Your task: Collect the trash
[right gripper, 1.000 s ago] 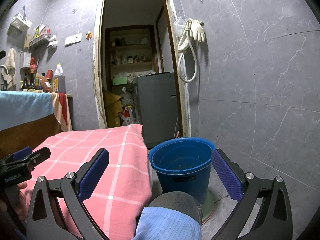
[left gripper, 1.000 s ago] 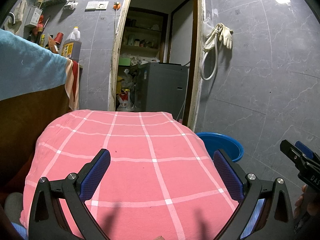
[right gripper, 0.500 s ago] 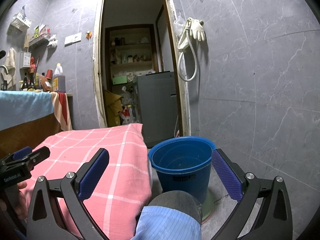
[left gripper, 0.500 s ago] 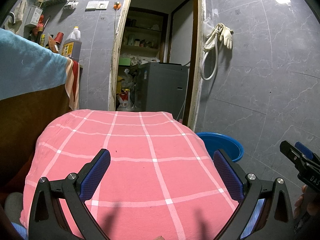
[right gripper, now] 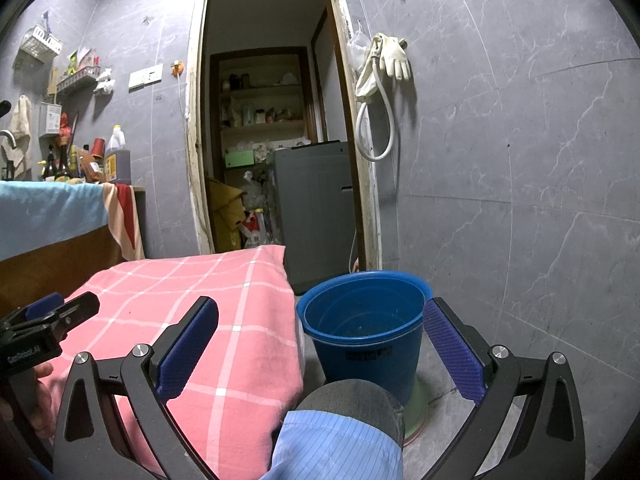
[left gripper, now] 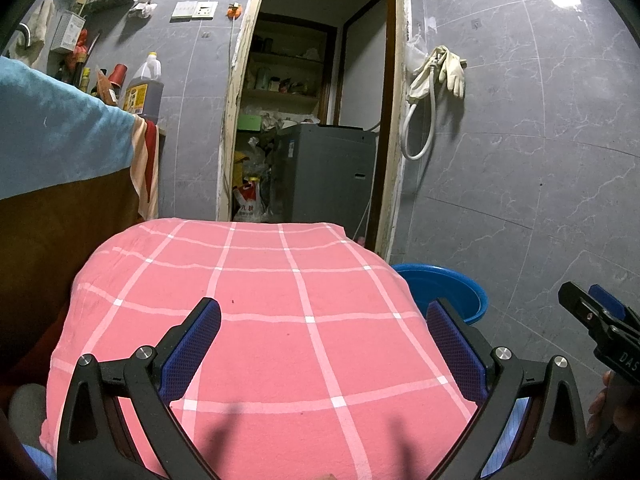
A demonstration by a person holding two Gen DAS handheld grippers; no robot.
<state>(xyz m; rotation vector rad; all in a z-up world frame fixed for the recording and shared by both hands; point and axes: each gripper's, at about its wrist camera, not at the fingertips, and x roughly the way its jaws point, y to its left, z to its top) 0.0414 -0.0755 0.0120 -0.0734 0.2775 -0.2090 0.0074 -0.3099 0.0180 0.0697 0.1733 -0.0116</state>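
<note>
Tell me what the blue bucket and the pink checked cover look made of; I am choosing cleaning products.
The blue bucket looks like moulded plastic: smooth, uniform colour, a rolled rim with a slight sheen. The pink checked cover looks like woven cloth, likely cotton: matte, softly wrinkled, draping over the edges. The exact fibre cannot be told.

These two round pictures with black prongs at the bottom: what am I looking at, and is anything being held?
No robot here: a person holds a two-finger gripper in each hand, each with a wide-angle camera looking along its fingers. The left wrist picture shows the left gripper open over a pink checked cloth, which looks bare. The right wrist picture shows the right gripper open, with a blue bucket on the floor beside the cloth. Each gripper also appears at the edge of the other's view. Neither holds anything.
</note>
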